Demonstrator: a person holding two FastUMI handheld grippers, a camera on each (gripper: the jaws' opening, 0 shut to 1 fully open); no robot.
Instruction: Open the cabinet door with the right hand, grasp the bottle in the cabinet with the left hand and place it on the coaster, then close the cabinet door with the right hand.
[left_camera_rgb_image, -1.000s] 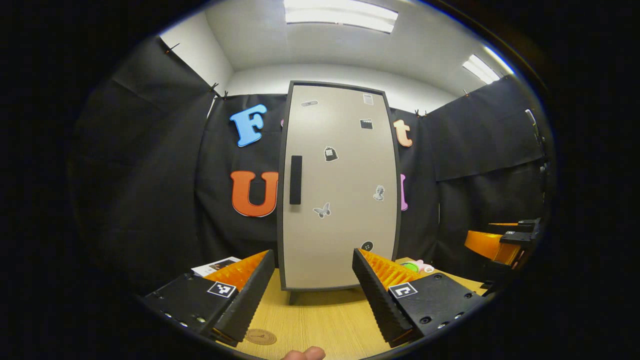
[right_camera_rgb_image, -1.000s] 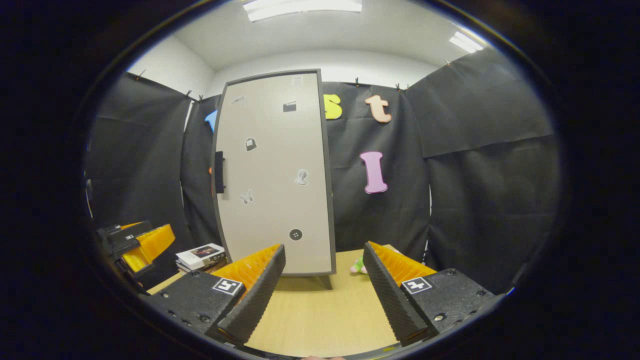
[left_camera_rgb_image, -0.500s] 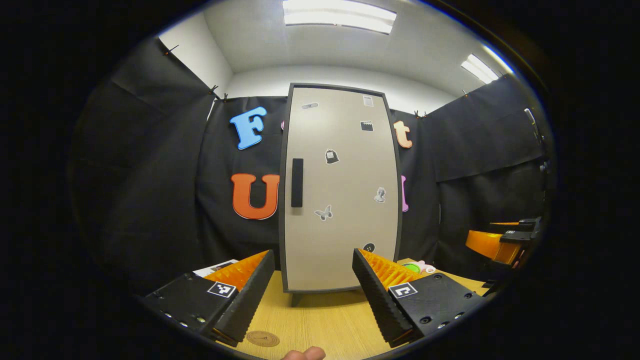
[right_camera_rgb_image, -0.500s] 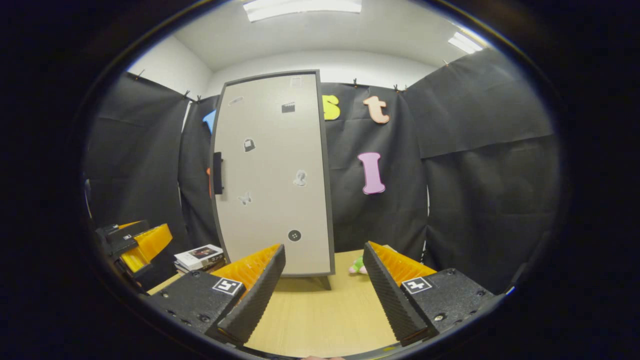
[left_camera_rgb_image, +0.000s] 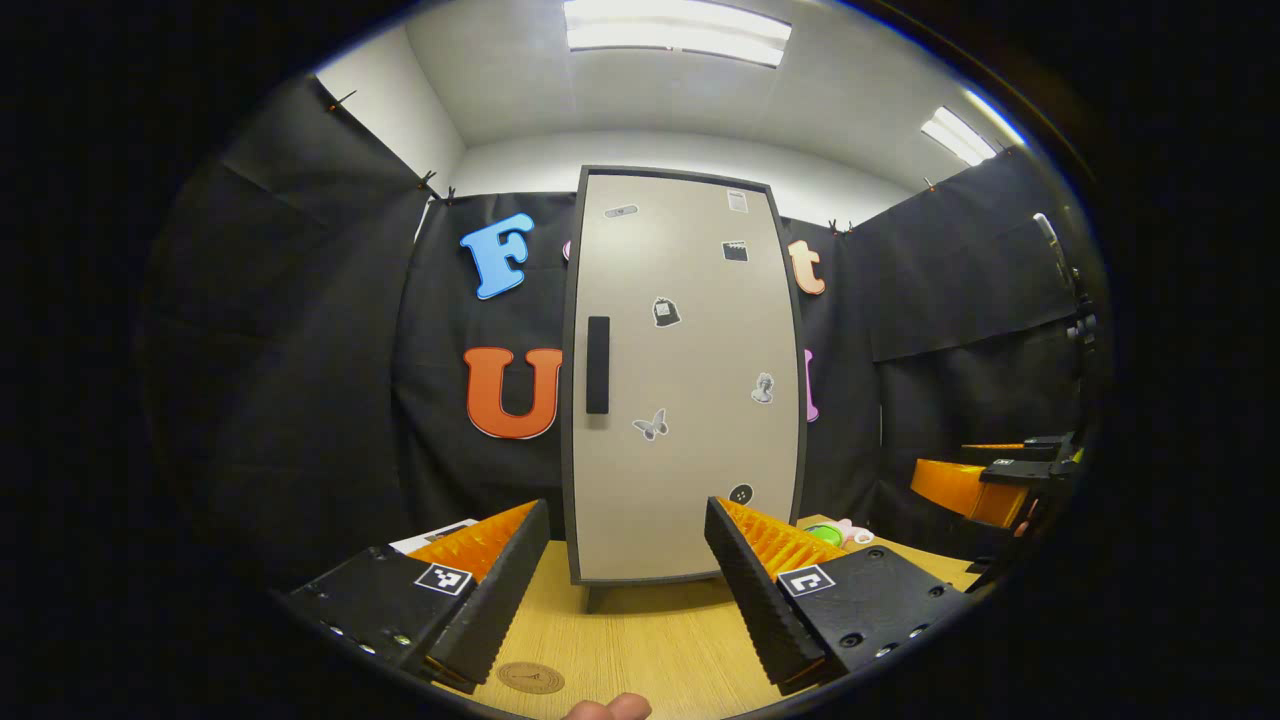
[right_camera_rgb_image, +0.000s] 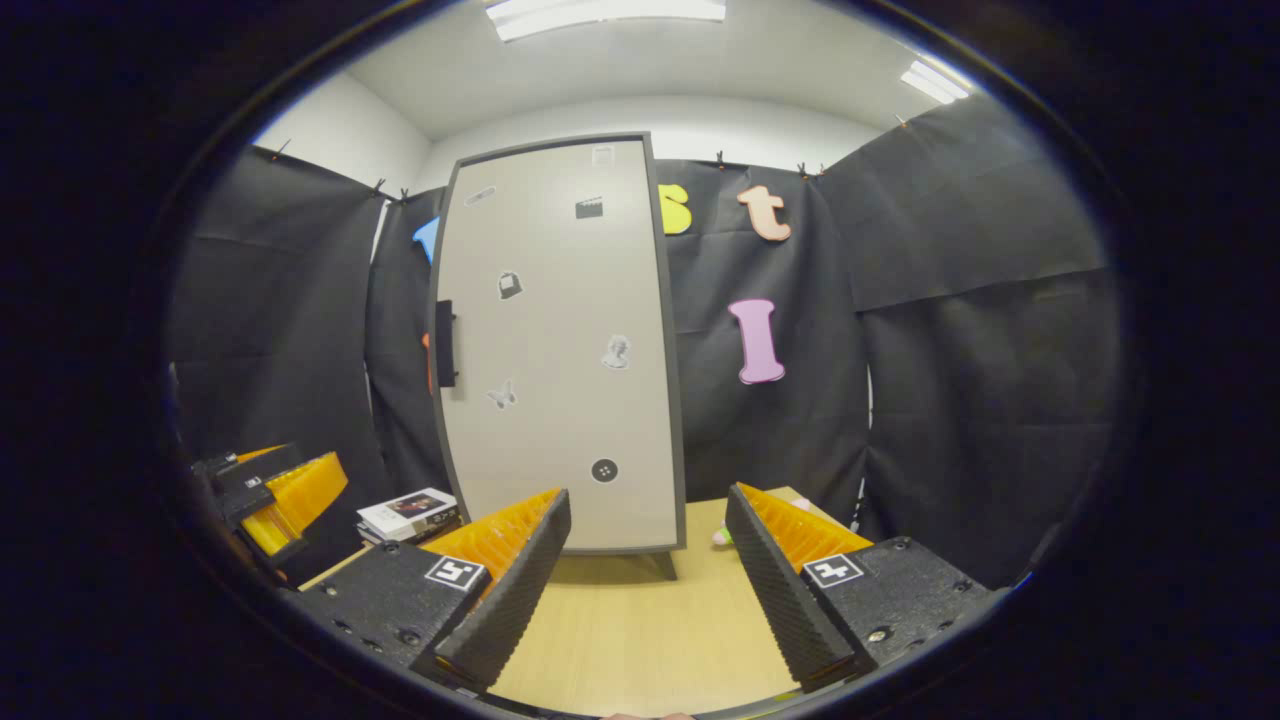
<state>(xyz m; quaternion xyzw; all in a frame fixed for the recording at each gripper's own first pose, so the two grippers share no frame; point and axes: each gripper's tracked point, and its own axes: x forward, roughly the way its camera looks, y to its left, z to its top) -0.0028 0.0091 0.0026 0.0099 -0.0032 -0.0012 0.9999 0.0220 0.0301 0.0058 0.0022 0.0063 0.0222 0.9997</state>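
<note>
- My left gripper (left_camera_rgb_image: 625, 585) hangs above the table (left_camera_rgb_image: 640, 640), jaws spread wide with nothing between them, pointed straight at the cabinet (left_camera_rgb_image: 685, 380).
- My right gripper (right_camera_rgb_image: 645, 580) is likewise released, jaws wide apart and empty, aimed a little to the right of the cabinet, which stands left of centre in the right gripper view.
- The door (right_camera_rgb_image: 560, 340) is closed, flush in its dark frame. It is pale, with several small stickers on it.
- The handle (left_camera_rgb_image: 597, 365) is a dark upright bar near the door's left edge, about mid-height. Neither gripper touches it; both are well short of the cabinet.
- I cannot see the bottle; with the door closed the inside of the cabinet is hidden.
- The coaster (left_camera_rgb_image: 531, 678) is a round tan disc flat on the table, near my left gripper's left finger and well in front of the cabinet.
- From the left gripper view I see the other gripper off at the right edge, held apart from the cabinet.
- From the right gripper view the left gripper sits at the far left, next to a stack of books (right_camera_rgb_image: 410, 512) on the table beside the cabinet.
- A small pink and green toy (left_camera_rgb_image: 838, 532) lies on the table to the right of the cabinet's foot.
- A fingertip (left_camera_rgb_image: 607, 708) shows at the bottom edge of the left gripper view.
</note>
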